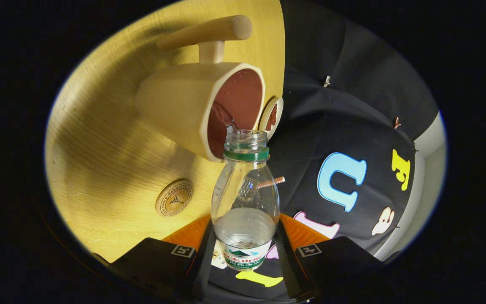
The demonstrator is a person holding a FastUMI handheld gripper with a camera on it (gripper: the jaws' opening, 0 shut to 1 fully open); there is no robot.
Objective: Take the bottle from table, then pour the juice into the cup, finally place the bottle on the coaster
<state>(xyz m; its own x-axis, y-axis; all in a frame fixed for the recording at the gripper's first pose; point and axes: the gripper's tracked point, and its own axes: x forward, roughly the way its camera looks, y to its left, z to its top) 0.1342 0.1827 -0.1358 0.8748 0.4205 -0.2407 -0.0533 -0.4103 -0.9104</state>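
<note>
1. Where the two fingers (245,249) reach forward, they are closed on the lower body of the bottle (245,202), one finger pressing each side, so the bottle sits between them.
2. Bottle: clear plastic, printed label band at the part nearest the fingers, green ring at the neck, cap off. Some clear liquid lies inside its lower half, near the grip.
3. Whole view is rolled sideways; the worktop (112,160) stands like a wall on one side of the bottle, so bottle and fingers are tilted hard relative to it.
4. Just beyond the bottle's mouth: the cup (184,105), pale wood outside, reddish-brown inside. Bottle mouth is right at the cup's rim, over the opening. A small splash of clear liquid shows at the mouth, against the cup's inner wall.
5. Cup handle (209,36): a wooden rod on a short post, on the side of the cup away from the fingers.
6. Beside the bottle's shoulder, on the worktop: the coaster (174,197), a round wooden disc with a stamped mark, apart from the cup.
7. Just past the cup rim, near the worktop's edge: a small round dish (271,117) with dark reddish contents; cannot tell what.
8. Farthest: black cloth wall (352,109) beyond the worktop's edge.
</note>
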